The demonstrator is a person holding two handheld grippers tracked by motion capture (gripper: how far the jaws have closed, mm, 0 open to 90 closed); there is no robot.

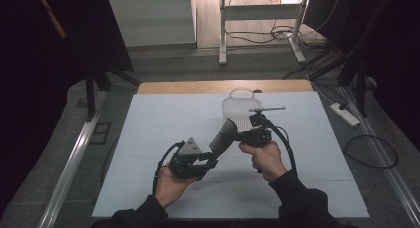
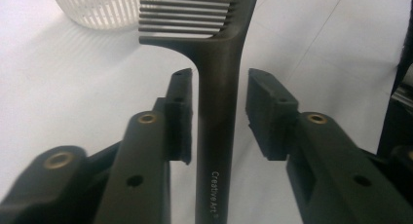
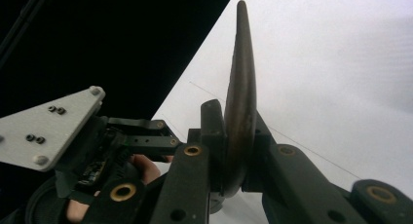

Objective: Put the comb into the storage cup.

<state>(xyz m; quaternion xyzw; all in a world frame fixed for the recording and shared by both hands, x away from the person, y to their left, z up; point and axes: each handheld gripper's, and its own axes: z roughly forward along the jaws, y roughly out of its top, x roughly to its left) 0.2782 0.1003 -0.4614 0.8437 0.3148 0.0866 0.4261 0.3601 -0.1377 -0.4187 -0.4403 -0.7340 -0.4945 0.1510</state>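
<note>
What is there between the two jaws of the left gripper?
The handle of the dark comb stands between them, as the left gripper view shows. The jaws are apart from it, with a gap on each side.

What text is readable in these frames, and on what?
"Creative Art", with a small mark after it, white print running along the handle of the dark comb, seen in the left gripper view.
No other readable text; none on the white comb or the table.

One dark comb, one clear basket, two grippers — left gripper, right gripper — on one white table.
</note>
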